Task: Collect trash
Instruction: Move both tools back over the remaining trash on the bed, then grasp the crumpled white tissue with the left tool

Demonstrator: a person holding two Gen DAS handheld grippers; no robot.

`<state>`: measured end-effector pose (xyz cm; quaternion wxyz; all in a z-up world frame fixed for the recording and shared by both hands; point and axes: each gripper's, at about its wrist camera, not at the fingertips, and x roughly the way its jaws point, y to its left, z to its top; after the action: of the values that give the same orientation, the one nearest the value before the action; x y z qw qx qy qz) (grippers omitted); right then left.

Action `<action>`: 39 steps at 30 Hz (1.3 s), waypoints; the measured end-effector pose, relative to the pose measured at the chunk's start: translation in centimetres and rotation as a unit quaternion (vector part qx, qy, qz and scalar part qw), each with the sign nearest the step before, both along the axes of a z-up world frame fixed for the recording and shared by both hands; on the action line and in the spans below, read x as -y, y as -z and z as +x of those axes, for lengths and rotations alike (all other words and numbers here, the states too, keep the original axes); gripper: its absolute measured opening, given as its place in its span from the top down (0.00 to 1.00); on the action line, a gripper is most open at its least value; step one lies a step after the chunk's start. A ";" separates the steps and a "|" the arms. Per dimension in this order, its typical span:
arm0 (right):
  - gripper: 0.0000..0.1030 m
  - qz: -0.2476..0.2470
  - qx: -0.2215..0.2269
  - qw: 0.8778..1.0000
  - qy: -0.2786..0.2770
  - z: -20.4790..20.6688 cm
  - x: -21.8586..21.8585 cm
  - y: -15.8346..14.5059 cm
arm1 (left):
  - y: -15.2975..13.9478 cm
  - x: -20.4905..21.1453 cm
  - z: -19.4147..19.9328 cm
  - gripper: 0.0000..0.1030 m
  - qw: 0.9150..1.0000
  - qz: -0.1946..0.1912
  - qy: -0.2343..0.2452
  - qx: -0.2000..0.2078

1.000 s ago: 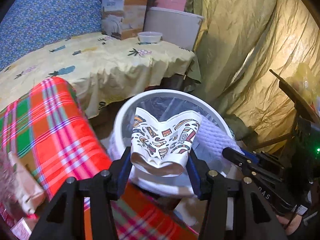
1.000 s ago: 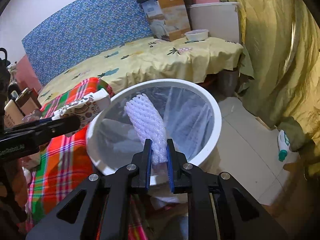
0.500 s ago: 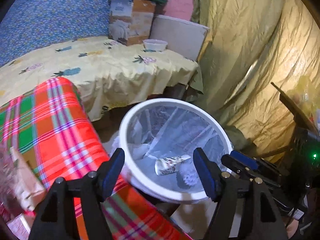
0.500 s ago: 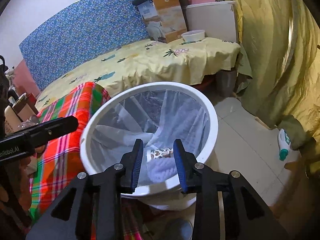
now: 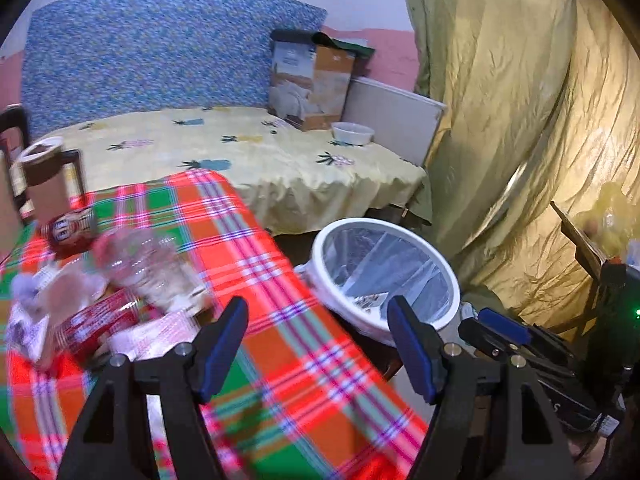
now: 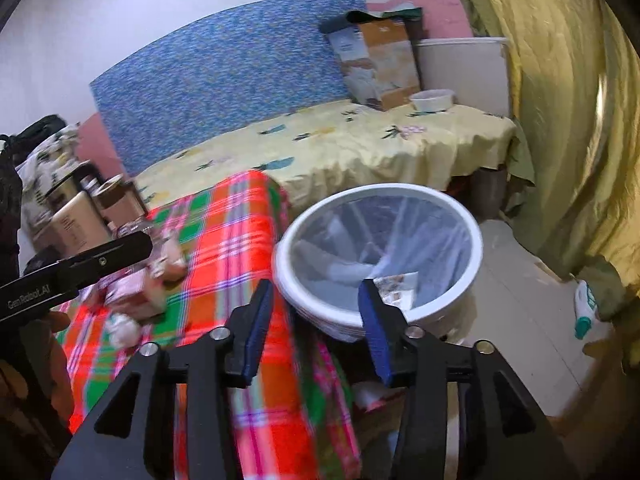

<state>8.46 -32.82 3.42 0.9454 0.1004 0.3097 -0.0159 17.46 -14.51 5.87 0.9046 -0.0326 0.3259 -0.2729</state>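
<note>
Left gripper [image 5: 318, 344]: my fingers stand well apart with nothing between them, over the plaid worktop's near edge.
Right gripper [image 6: 316, 320]: my fingers have just been opening; they stand apart with nothing between them, in front of the bin's near rim.
Trash bin [image 6: 476, 236]: white round bin with a clear liner, on the floor just beside the worktop.
Patterned paper cup [image 6: 396, 286]: crumpled, lying at the bottom of the bin; in the left view only a sliver of it shows [image 5: 366, 300].
Worktop [image 5: 280, 320]: covered in a red, green and pink plaid cloth.
Remaining trash: a blurred heap at the worktop's far left, with a clear plastic bottle [image 5: 148, 268], a red wrapper [image 5: 92, 328] and a red can [image 5: 70, 228]; finer detail is lost to blur.
Paper tube [image 5: 44, 176]: brown, upright behind the can.
Bed [image 5: 248, 152]: yellow printed sheet, beyond the worktop, bearing a cardboard box [image 5: 312, 84] and a white bowl [image 5: 352, 133].
</note>
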 end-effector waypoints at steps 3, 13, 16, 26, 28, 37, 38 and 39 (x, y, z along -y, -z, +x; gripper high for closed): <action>0.53 0.004 0.000 1.000 -0.020 -0.9 -1.4 0.0 | 0.3 -2.1 -2.0 0.28 1.000 0.005 -0.019 0.007; 0.53 0.000 -0.007 0.997 -0.073 -2.2 -5.1 1.3 | 3.2 -8.1 -5.9 0.29 0.997 0.013 -0.070 -0.013; 0.53 0.001 -0.009 0.997 -0.082 -2.1 -5.8 1.6 | 3.9 -9.4 -6.5 0.29 0.996 0.011 -0.084 -0.014; 0.53 0.003 -0.021 0.994 -0.103 -1.9 -8.0 2.7 | 5.9 -9.9 -4.3 0.35 0.995 0.011 -0.087 -0.046; 0.53 0.002 -0.021 0.994 -0.104 -1.7 -8.0 2.8 | 6.6 -9.4 -3.2 0.35 0.994 0.010 -0.087 -0.060; 0.53 0.002 -0.027 0.995 -0.101 -0.4 -7.9 3.2 | 8.3 -7.7 0.4 0.44 0.990 0.015 -0.098 -0.096; 0.53 0.002 -0.027 0.995 -0.100 -0.3 -8.0 3.2 | 8.7 -7.5 0.7 0.51 0.989 0.020 -0.100 -0.104; 0.53 0.003 -0.028 0.994 -0.101 -0.2 -8.0 3.2 | 8.9 -7.5 0.8 0.57 0.989 0.022 -0.099 -0.110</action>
<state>8.30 -24.78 0.20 0.9329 0.0705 0.3445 0.0781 18.25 -7.04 -3.07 0.8863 -0.0748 0.4245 -0.1693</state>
